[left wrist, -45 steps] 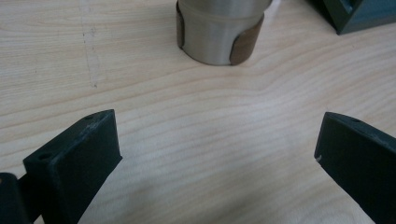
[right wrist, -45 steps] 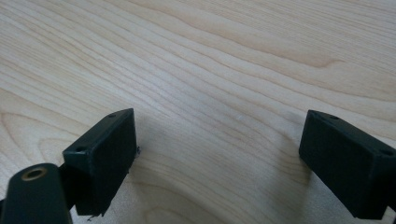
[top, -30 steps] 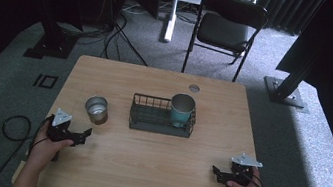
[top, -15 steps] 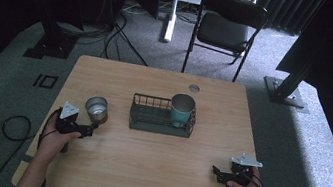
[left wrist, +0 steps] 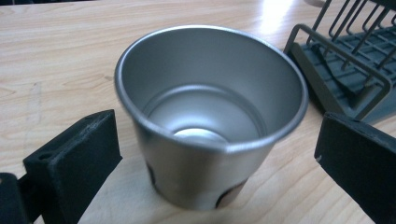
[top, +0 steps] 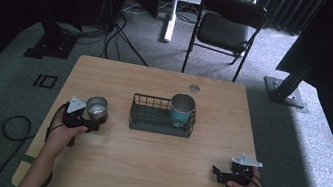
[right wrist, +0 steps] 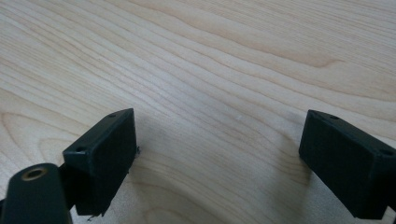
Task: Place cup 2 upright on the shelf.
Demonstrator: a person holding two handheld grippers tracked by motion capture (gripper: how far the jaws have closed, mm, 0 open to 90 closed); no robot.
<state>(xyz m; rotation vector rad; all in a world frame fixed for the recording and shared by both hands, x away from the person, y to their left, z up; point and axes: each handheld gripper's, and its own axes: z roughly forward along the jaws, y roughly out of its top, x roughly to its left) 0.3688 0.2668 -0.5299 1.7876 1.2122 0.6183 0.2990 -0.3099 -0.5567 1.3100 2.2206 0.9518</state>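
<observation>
Left hand-held gripper (left wrist: 205,154) is straddling the steel cup (left wrist: 210,116) lower-centre frame, jaws spread for gripping; right hand-held gripper (right wrist: 219,158) is idling agape over bare bench (right wrist: 210,56).

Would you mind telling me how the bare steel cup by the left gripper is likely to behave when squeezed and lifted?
The steel cup looks thin-walled and empty, so probably light and rigid. Its smooth, tapered side may slip upward between the open left gripper jaws. Standing on its narrower base, it could tip if nudged off-centre.

Lab or studio, black curtains (top: 314,10), floor cables (top: 123,31), folding chair (top: 225,27)
</observation>
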